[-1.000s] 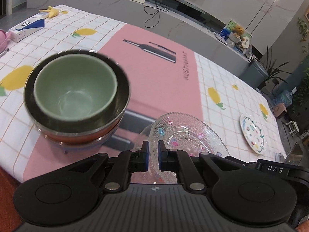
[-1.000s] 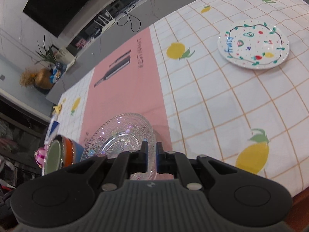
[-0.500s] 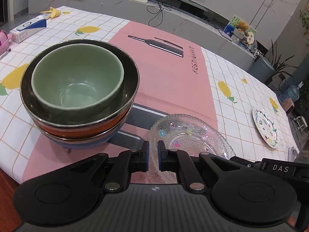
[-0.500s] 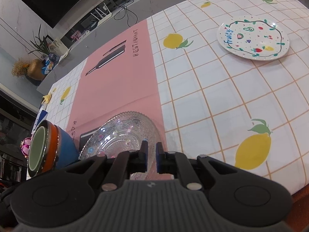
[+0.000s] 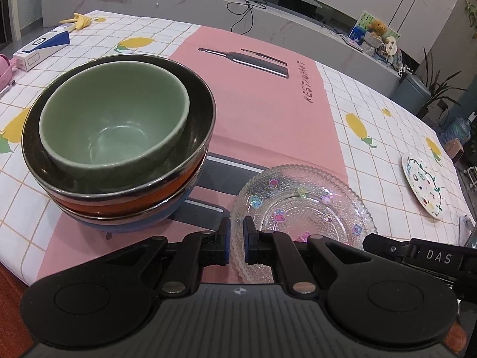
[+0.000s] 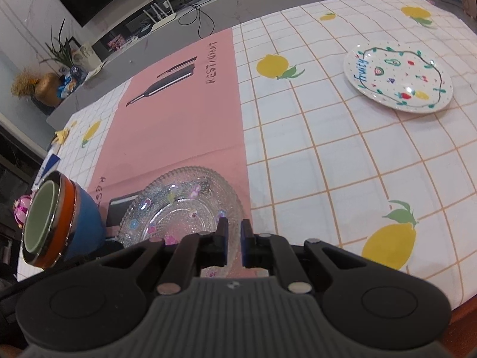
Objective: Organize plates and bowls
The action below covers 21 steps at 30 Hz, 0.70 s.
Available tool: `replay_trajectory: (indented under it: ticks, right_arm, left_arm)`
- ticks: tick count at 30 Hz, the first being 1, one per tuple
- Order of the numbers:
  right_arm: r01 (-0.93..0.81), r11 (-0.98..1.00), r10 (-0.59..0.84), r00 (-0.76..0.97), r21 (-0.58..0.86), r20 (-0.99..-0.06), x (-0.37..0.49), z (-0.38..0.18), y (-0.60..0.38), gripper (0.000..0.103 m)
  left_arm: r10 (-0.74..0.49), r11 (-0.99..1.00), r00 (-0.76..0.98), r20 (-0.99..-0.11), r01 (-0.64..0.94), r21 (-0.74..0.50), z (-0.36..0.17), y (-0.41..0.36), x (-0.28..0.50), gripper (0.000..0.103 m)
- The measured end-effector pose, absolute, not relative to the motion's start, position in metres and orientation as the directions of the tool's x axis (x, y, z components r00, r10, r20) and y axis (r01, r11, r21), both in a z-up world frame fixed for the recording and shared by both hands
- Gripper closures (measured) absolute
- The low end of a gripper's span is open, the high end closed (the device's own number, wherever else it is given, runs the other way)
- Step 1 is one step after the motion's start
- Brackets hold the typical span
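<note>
A clear glass plate (image 5: pixel 301 208) with small coloured stickers lies low over the pink mat, close to the table's near edge. My left gripper (image 5: pixel 235 244) is shut on its near-left rim. My right gripper (image 6: pixel 234 244) is shut on the near-right rim of the same glass plate (image 6: pixel 179 208). Left of it stands a bowl stack (image 5: pixel 119 179): a green bowl (image 5: pixel 113 113) inside a dark metal-rimmed one, over an orange and a blue bowl. From the right wrist the bowl stack (image 6: pixel 47 220) shows at the far left. A white fruit-patterned plate (image 6: pixel 399 77) lies alone at the far right.
A pink mat (image 5: pixel 262 104) with a bottle print covers the middle of the lemon-checked tablecloth. A blue-and-white box (image 5: pixel 41 49), a banana peel (image 5: pixel 79 21) and a pink object (image 5: pixel 6 68) lie at the far left. The table's front edge is just below both grippers.
Both wrist views have tilted a little, so the bowl stack and the white plate sit differently in frame. The glass plate stays pinched between both pairs of fingers.
</note>
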State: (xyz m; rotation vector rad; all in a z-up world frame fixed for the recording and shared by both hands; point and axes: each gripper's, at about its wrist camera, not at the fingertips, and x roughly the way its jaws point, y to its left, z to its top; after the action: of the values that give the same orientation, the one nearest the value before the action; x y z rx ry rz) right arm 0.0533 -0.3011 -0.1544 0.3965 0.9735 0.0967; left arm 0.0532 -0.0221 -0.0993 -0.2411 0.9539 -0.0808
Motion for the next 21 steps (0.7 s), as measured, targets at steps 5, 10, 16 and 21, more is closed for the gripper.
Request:
replay_trajectory:
  ticks: [5,10,16,21]
  right_arm:
    - [0.085,0.939,0.231,0.563,0.334,-0.794,0.053,-0.154,-0.297,0.097]
    - [0.089,0.940,0.226,0.556,0.328,-0.800,0.053,-0.157,-0.296,0.094]
    - [0.098,0.941,0.216,0.564,0.325,-0.797,0.051,-0.151,-0.298,0.094]
    - [0.110,0.937,0.219,0.559,0.333,-0.800,0.047,-0.152,-0.299,0.102]
  left_arm:
    - [-0.160,0.976,0.584,-0.796,-0.029,-0.217,-0.097,-0.025,0.052,0.094]
    - [-0.153,0.977,0.599,-0.786,-0.030,-0.213,-0.094,-0.024,0.050,0.094]
    - [-0.167,0.972,0.606,-0.777,-0.030,-0.232,-0.087,-0.020,0.050,0.094]
    - [-0.181,0.970,0.607,-0.774,-0.019,-0.242,-0.084,-0.022,0.050,0.094]
